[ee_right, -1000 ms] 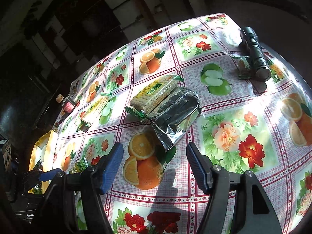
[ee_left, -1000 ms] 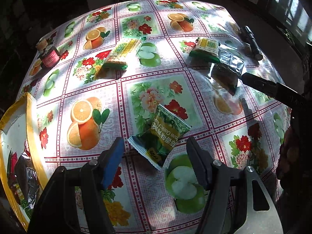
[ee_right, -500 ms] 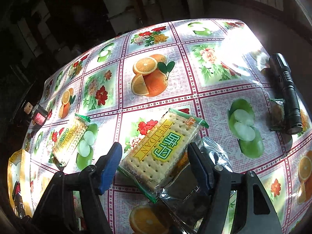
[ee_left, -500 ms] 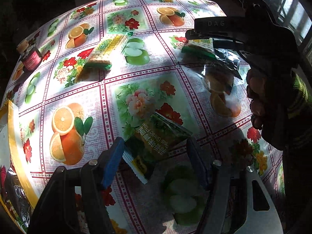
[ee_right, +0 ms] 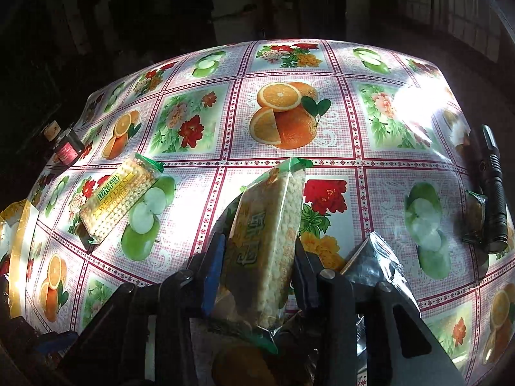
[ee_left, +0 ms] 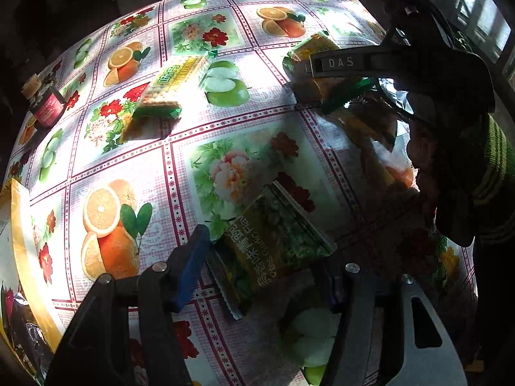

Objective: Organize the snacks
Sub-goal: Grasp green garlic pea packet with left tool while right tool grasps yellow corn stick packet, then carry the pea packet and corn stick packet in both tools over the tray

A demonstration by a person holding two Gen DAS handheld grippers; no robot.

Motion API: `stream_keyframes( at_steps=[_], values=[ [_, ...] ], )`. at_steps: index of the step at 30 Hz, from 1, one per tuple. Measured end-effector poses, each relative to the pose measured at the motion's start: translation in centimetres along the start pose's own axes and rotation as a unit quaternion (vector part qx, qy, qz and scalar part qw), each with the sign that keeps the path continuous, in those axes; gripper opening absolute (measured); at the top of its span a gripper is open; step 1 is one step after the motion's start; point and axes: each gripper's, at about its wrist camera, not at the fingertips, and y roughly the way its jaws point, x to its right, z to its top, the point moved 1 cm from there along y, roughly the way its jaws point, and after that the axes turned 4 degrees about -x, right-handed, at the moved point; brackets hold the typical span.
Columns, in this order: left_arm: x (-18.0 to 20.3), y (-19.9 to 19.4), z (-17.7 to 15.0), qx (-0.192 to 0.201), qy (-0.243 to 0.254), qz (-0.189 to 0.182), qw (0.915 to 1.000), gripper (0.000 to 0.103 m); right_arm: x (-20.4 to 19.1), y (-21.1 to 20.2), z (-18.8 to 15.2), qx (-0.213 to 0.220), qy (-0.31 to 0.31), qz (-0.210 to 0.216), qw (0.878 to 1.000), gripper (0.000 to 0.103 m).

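My left gripper [ee_left: 264,257] is open, its fingers either side of a green pea snack packet [ee_left: 273,244] that lies flat on the fruit-print tablecloth. My right gripper [ee_right: 257,257] is shut on a cracker pack [ee_right: 270,238] and holds it tilted on edge; the gripper also shows in the left wrist view [ee_left: 370,64] at the upper right. A second cracker pack [ee_right: 119,199] lies on the cloth to the left, and it shows in the left wrist view [ee_left: 164,90] too. A silver foil bag [ee_right: 376,263] lies just right of my right gripper.
A yellow-rimmed tray [ee_left: 22,241] holding wrapped snacks sits at the table's left edge. A small dark jar [ee_right: 66,148] stands at the far left. A black flashlight [ee_right: 492,186] and a small packet [ee_right: 473,215] lie at the right edge.
My right gripper has closed on the cracker pack and tipped it up on edge off the foil bag. My left gripper has moved closer around the pea packet.
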Motion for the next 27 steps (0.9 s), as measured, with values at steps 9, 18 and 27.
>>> stream_keyframes(
  at_steps=[9, 18, 27],
  values=[
    [-1.7, -1.2, -1.4, 0.006, -0.052, -0.021, 0.9984, 0.034, -1.4, -4.4, -2.4, 0.014, -0.006, 0.079, 0.997, 0.018],
    [-3.1, -4.6, -3.3, 0.037, -0.102, -0.044, 0.9931, 0.034, -2.4, -7.6, -5.1, 0.027, 0.003, 0.137, 0.990, 0.018],
    [-4.8, -6.6, -5.7, 0.046, -0.148, -0.033, 0.9874, 0.034, -5.1, -10.0, -7.8, 0.030, -0.005, 0.188, 0.982, 0.018]
  ],
)
